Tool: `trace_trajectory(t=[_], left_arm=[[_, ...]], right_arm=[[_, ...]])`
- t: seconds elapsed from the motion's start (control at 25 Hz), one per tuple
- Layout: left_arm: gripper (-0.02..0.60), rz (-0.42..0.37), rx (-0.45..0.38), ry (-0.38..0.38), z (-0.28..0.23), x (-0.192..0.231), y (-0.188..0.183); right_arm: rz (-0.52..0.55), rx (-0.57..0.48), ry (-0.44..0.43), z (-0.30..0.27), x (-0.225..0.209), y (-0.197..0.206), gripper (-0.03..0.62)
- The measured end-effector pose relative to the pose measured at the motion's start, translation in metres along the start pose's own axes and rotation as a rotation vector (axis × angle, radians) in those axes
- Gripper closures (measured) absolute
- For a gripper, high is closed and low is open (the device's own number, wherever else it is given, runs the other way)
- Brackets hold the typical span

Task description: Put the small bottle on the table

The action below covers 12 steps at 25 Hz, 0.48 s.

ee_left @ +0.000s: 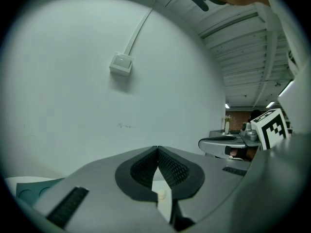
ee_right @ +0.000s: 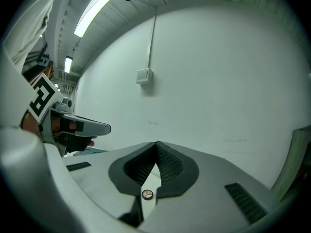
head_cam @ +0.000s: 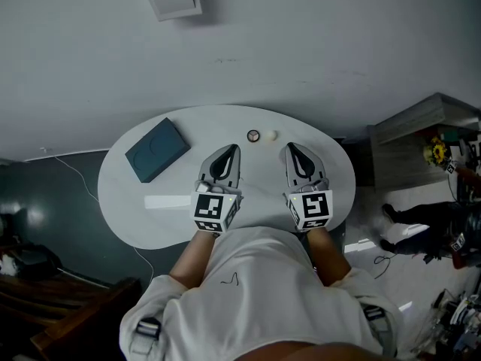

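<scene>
— White table (head_cam: pixel 135 209) beyond the left gripper (head_cam: pixel 231 153) and right gripper (head_cam: pixel 293 150): a small cream bottle (head_cam: pixel 270 134), apparently, stands just ahead of them.
— Looks done, then. Both sets of jaws are closed tight, gripping nothing.

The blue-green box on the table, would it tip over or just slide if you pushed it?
Probably slide: the blue-green box lies flat and low on the white table, so tipping seems unlikely. Its straight edges suggest it is stiff, not floppy. The table looks glossy, so it may glide easily.
</scene>
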<state>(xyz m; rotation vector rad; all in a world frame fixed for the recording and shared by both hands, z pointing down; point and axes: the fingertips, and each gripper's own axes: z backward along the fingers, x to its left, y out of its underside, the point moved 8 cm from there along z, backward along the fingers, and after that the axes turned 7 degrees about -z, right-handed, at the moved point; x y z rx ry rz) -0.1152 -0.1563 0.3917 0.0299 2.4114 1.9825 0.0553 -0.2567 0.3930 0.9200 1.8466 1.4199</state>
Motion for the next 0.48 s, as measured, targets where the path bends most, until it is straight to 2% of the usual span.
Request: trace_trajectory(t=[0.48], left_arm=[[0.569,0.011,0.012,-0.008,-0.0019,0.0033,0.0063]], right_arm=[[0.002,0.006,0.007,-0.0013,-0.0029,0.0019,0.597]])
